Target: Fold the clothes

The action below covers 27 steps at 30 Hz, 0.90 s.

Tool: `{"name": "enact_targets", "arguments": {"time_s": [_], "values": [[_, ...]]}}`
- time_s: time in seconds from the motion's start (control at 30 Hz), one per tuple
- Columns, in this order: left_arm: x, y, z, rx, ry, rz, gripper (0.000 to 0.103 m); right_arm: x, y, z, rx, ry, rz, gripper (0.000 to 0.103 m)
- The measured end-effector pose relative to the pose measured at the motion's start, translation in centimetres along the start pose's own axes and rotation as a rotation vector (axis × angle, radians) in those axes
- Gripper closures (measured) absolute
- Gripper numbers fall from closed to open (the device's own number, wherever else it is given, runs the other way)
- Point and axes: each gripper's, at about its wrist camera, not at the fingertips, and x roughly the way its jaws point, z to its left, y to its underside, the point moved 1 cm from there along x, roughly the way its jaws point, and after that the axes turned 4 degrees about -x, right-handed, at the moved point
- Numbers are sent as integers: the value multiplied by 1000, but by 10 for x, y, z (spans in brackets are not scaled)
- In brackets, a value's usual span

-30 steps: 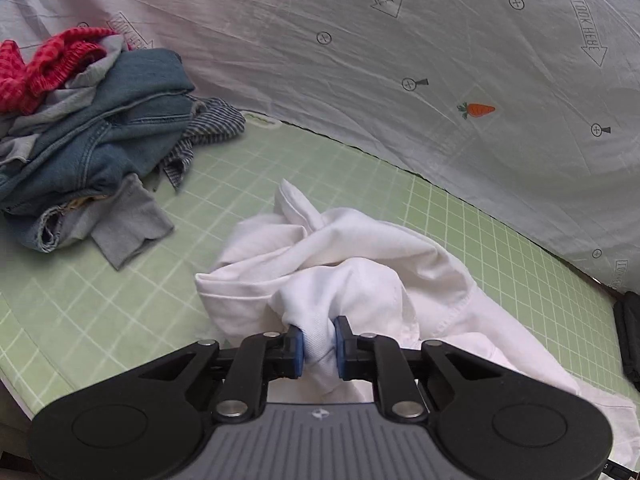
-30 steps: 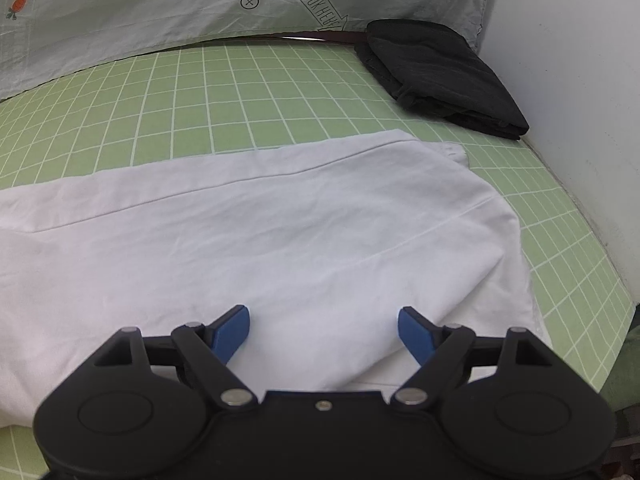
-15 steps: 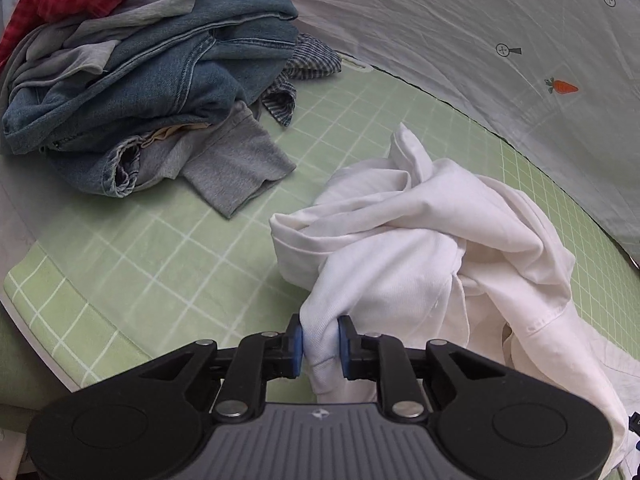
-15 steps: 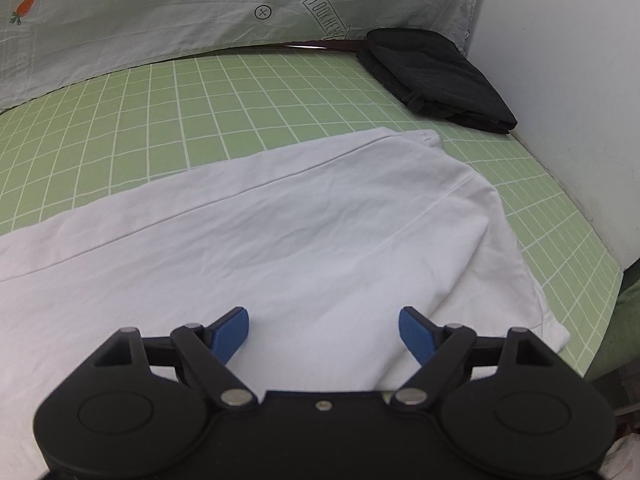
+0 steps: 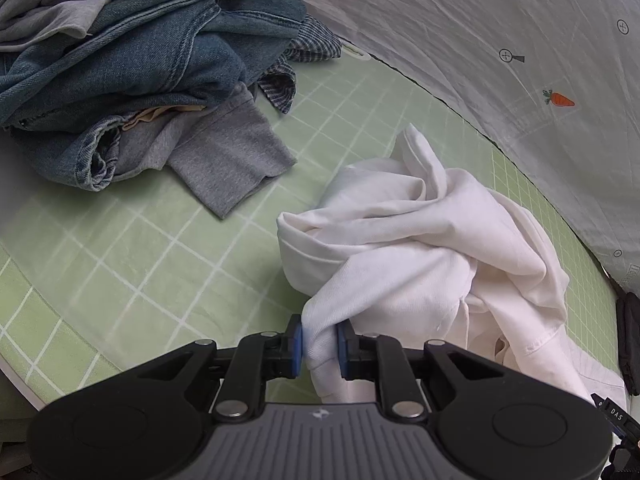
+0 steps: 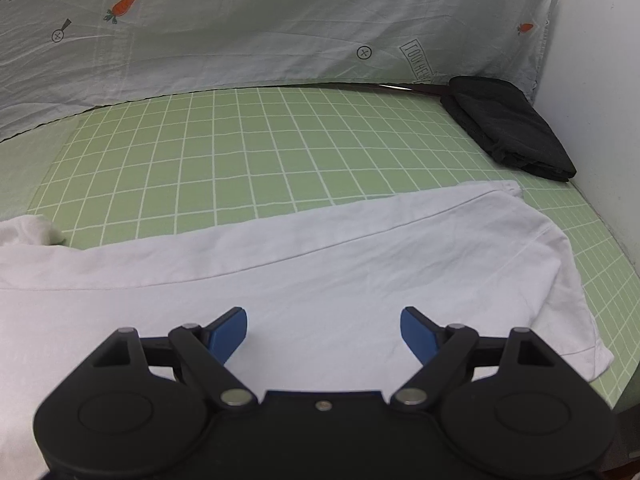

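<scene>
Our left hand-held gripper [image 5: 319, 344] is clamped on a bunched fold of the crumpled white cotton garment [image 5: 420, 264], which lies on the green gridded bench [image 5: 160, 248]. Our right hand-held gripper [image 6: 323, 330] hovers apart over the flat part. We should draw the bunch outward, low and steady, to spread it.

**Camera placement around the white garment**

The white garment [image 5: 420, 264] is viewed closely from its bunched end, facing the clothes pile [image 5: 132, 64]. Its flat end [image 6: 320, 280] is viewed from low above, facing the printed sheet [image 6: 280, 20]. The garment is shared.
</scene>
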Motion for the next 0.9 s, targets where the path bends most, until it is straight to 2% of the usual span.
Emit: {"name": "enact_targets", "arguments": {"time_s": [0.23,0.37,0.47,0.57,0.67,0.77,0.9], "values": [[3,1,5,-56,14,10,83,13,-46,41,-102,-191,-46,19],[3,2,3,-69,0,9,83,30,-71,75,-142,-347,-30,23],[5,1,2,-81,-10,11,83,47,-84,97,-104,-513,47,25],[8,-1,2,-99,-20,22,82,68,-93,110,-11,-673,151,27],[11,-2,3,-123,-30,32,82,88,-95,127,13,-738,237,29],[15,-2,2,-153,-41,42,81,96,-98,133,30,-827,264,31],[20,-2,3,-186,-49,54,80,110,-99,140,62,-951,347,47]]}}
